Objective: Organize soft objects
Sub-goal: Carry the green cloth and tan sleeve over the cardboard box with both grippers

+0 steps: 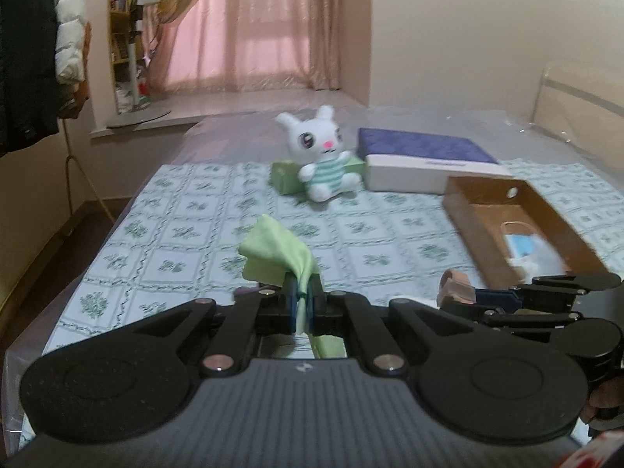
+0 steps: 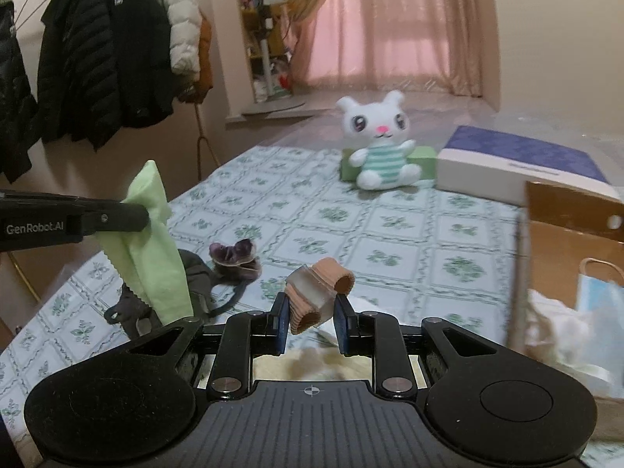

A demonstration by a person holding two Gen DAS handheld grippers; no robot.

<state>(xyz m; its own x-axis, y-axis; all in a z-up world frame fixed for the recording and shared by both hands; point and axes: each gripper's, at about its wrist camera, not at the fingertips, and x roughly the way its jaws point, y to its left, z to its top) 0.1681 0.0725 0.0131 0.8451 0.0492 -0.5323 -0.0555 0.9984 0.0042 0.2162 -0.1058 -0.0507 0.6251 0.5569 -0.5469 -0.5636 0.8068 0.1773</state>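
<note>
Purple scrunchie [image 2: 234, 259] — right wrist view only

Bed surface, floral-check sheet, items resting on it.
Bed [image 2: 390, 234] covered by white sheet with green floral squares. On it: white plush bunny [image 2: 380, 144] seated against a green block [image 2: 423, 160]; blue-topped white box [image 2: 518, 167] just beside; brown cardboard box [image 1: 518, 230] at right; purple fuzzy item [image 2: 236, 259] and dark grey cloth [image 2: 195, 288] near left edge.
</note>
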